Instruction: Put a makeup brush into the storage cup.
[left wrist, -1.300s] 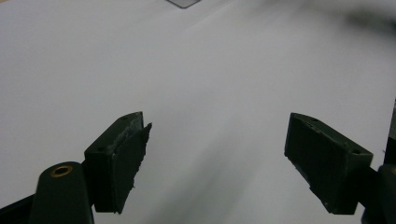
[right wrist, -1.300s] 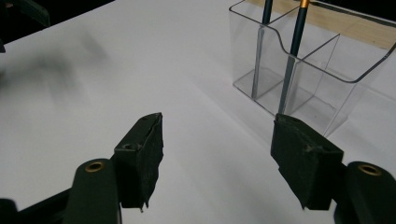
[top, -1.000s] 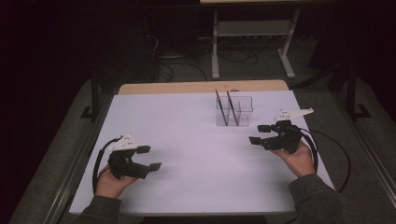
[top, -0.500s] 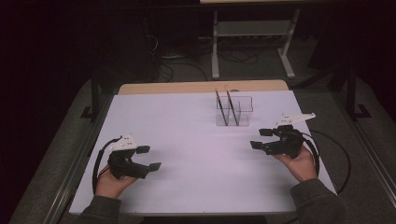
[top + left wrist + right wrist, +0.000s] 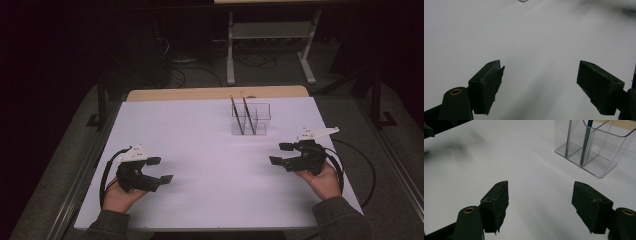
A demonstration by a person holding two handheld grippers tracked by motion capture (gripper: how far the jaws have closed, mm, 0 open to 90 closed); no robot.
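A clear plastic holder [image 5: 256,121] with compartments stands at the back of the white table top [image 5: 210,145], right of centre. Two dark pencils [image 5: 238,115] lean upright in it. In the right gripper view the holder [image 5: 599,157] sits ahead and to the right with the pencils [image 5: 586,142] inside. My right gripper [image 5: 277,153] rests near the table's right edge, held by a hand, open with nothing between its jaws [image 5: 540,202]. My left gripper [image 5: 161,170] sits at the front left, open and empty above bare white surface [image 5: 539,85].
A cable [image 5: 357,165] loops from the right gripper over the table's right edge. A strip of wooden table edge [image 5: 215,93] lies behind the white sheet. Beyond it stands a metal frame [image 5: 270,45] on a dark floor.
The right hand has drifted slightly toward the near edge of the table, its jaws still apart. The left hand has stayed where it was.
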